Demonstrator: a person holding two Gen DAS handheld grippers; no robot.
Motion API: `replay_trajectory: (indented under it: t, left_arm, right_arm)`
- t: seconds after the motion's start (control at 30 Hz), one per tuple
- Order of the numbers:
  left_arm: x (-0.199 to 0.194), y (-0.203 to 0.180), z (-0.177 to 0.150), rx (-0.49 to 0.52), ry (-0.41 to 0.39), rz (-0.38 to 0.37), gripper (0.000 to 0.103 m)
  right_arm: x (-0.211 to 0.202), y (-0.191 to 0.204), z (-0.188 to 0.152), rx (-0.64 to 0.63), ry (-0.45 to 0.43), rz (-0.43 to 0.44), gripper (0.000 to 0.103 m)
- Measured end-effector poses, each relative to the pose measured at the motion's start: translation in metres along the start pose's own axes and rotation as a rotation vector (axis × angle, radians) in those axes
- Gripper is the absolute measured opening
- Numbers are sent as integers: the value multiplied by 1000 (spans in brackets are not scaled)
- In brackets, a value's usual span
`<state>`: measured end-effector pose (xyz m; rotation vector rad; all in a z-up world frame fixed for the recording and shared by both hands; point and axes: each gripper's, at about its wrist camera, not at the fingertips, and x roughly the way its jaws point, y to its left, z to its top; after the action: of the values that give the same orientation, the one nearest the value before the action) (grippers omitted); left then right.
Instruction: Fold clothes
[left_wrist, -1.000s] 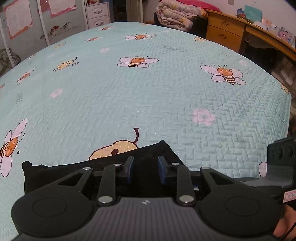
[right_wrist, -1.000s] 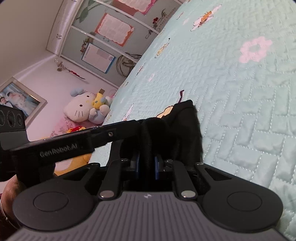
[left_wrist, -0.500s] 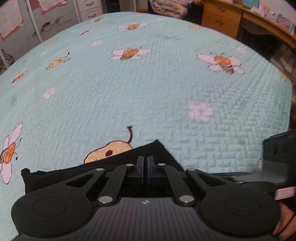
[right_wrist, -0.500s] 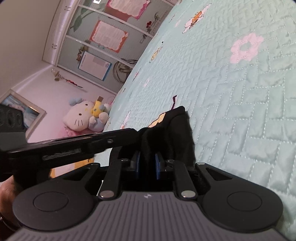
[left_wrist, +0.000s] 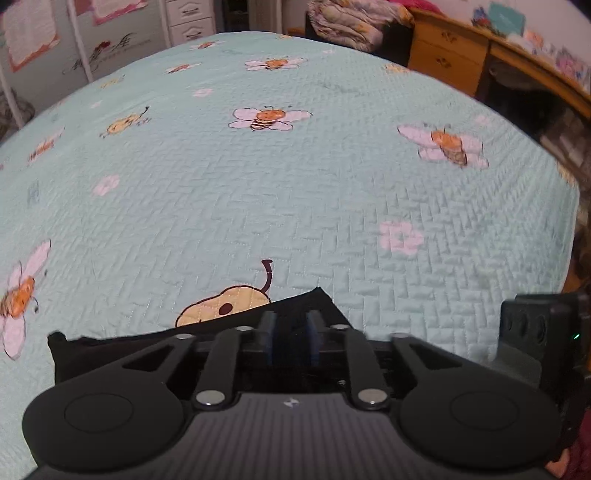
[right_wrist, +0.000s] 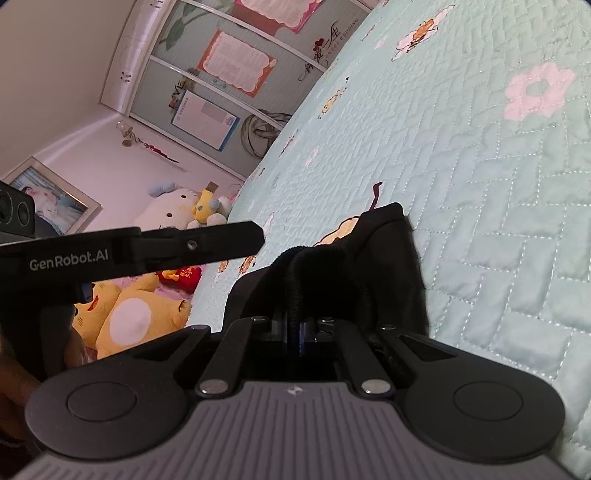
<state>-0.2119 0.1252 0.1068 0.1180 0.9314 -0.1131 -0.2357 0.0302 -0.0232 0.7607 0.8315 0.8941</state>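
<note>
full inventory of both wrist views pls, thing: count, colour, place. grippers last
black garment: 1, black, near edge of the bed, bunched at both grippers
quilt: 1, pale green with bees and pink flowers, covers the bed
wooden desk: 1, orange-brown, beyond the bed's far right corner
folded bedding: 1 pile, pale patterned, beside the desk
white drawers: 1, white, beyond the bed's far end
plush toys: several, white, yellow, blue, red, beside the bed
wardrobe doors: grey with pink posters, far wall
left gripper: 1, black, jaws opening, garment beneath
right gripper: 1, black, shut on a garment fold
</note>
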Motion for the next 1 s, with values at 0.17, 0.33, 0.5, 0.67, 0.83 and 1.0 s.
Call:
replay_trajectory:
  t: [0.17, 0.33, 0.5, 0.67, 0.83, 1.0]
  left_arm:
    - [15, -9, -4, 77, 41, 67, 27]
    - [18, -12, -4, 116, 71, 113, 30]
    - [18, -34, -8, 272, 88, 214, 31]
    - [21, -38, -9, 305, 116, 235, 31]
    - [19, -44, -7, 361, 147, 222, 30]
    - [29, -42, -3, 390, 181, 218, 31]
  right_arm:
    - [1, 4, -1, -17, -9, -14, 4]
    - [0, 6, -5, -40, -13, -34, 4]
    - [0, 8, -6, -61, -14, -46, 4]
    - [-1, 8, -8, -76, -15, -64, 4]
    - [-3, 11, -11, -94, -22, -79, 5]
    - [-2, 11, -12, -98, -26, -88, 5]
